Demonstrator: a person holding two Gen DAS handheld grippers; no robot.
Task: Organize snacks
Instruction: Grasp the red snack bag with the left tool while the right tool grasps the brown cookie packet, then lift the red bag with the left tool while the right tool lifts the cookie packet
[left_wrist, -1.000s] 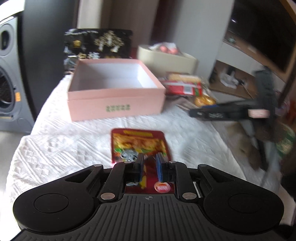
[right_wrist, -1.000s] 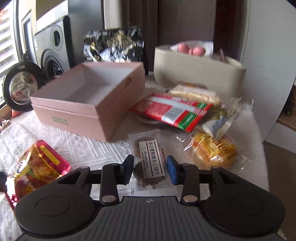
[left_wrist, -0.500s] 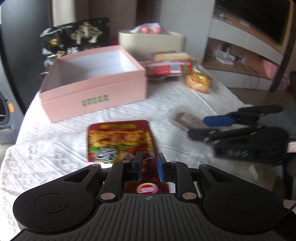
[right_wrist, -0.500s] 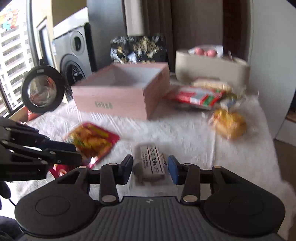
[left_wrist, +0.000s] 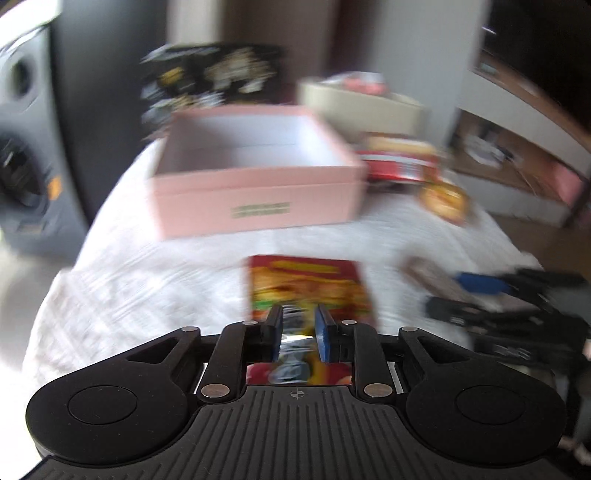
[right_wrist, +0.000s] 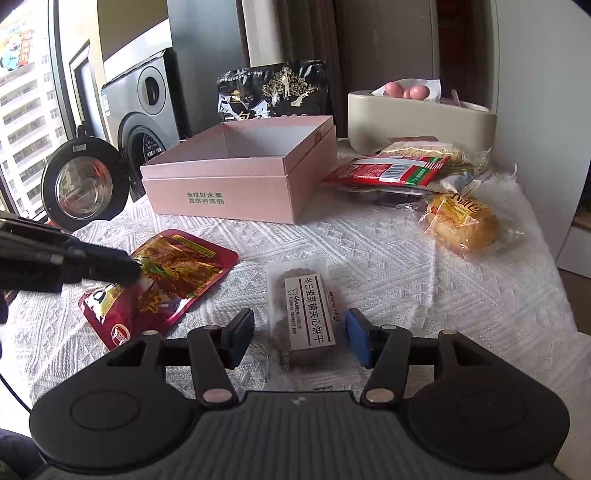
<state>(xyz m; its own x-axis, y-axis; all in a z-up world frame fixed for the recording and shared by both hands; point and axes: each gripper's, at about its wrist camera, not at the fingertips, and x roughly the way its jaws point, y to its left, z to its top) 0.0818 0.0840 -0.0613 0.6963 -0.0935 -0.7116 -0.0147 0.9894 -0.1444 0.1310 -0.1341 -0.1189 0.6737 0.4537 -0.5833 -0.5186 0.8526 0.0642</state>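
Here the left tongs (left_wrist: 298, 326) are closed on the near end of the shiny red foil snack pouch (left_wrist: 308, 290), pinching it by its sealed edge, probably because that flat seam gives the blue pads something thin to bite. In the right wrist view the pouch (right_wrist: 162, 277) lies toward the left edge of the desk (right_wrist: 406, 266) on its white textured cloth, its far end seemingly resting on the cloth.

The right tongs (right_wrist: 300, 332) are spread wide, one finger on either side of the clear-wrapped brown biscuit bar with a white label (right_wrist: 304, 314), not touching it. The bar lies lengthwise along the fingers near the desk's front edge, so closing them should catch its long sides.

The open pink cardboard box (right_wrist: 240, 177) stands toward the back of the desk, interior apparently bare, and looks like the natural destination. To its right, near the back right corner, lie a red-and-green wrapped packet (right_wrist: 388, 171) and a yellow bun in clear film (right_wrist: 460, 223).
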